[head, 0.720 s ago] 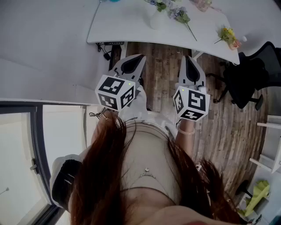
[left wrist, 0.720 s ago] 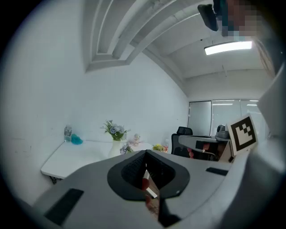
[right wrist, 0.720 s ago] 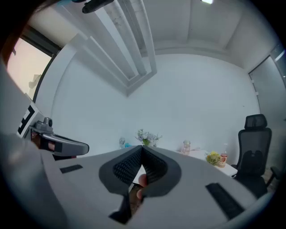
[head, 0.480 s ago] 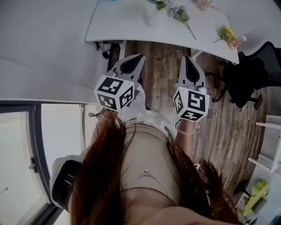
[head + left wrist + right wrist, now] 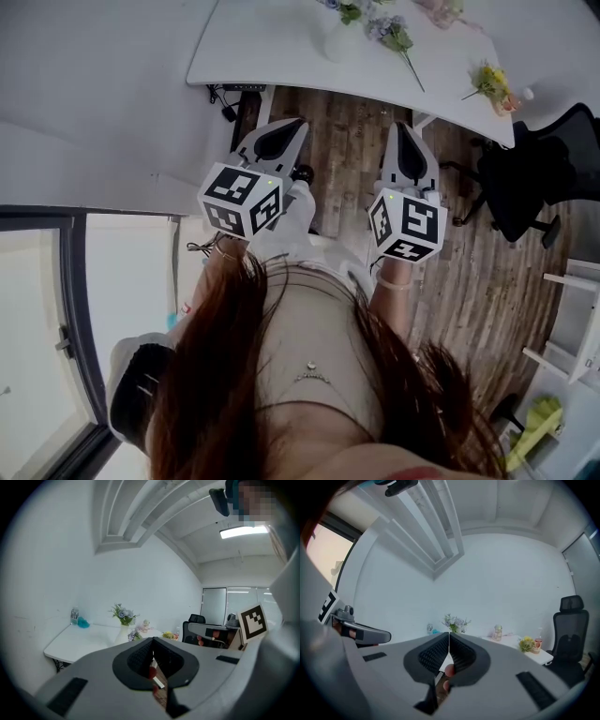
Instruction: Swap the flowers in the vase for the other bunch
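Table (image 5: 253, 56) slid slightly lower in head view; left gripper (image 5: 296, 124), right gripper (image 5: 401, 127) fingers closed, empty; vase (image 5: 339, 42) well ahead.

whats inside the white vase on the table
A leafy bunch of pale blue flowers stands in the white vase, heads rising above its mouth. The stems inside it, and whether it holds any water, are hidden by its opaque wall.

White vase (image 5: 338, 44) upright, bluish flowers (image 5: 348, 10) in it, purple bunch (image 5: 393, 34) lying just beside, yellow bunch (image 5: 493, 82) apart.
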### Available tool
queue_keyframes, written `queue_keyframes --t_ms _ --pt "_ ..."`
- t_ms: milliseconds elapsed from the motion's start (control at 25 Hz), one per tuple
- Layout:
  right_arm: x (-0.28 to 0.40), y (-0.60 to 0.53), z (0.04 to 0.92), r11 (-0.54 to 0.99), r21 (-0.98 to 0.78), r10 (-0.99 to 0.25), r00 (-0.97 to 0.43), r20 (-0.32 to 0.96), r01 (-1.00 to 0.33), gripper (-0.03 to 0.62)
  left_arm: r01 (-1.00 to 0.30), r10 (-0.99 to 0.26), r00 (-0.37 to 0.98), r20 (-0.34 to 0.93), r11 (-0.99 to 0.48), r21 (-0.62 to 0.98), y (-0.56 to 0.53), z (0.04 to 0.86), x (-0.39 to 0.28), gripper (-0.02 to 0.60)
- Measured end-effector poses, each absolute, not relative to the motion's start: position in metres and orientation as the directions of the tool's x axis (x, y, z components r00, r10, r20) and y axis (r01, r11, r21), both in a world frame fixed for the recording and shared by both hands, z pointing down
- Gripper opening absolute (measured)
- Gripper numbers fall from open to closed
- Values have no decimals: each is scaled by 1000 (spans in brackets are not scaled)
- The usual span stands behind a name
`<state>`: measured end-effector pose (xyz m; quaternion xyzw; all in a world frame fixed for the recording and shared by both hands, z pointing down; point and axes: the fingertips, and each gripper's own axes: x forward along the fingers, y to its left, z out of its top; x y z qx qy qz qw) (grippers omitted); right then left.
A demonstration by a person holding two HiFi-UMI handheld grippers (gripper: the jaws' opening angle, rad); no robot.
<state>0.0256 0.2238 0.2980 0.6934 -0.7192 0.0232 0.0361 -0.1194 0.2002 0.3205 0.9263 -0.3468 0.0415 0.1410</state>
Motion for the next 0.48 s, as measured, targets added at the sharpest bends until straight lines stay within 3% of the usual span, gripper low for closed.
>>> queue_keyframes --t_ms 480 --pt "41 186 288 78 -16 -996 -79 37 -997 28 -669 -641 744 190 -707 230 156 317 -103 5"
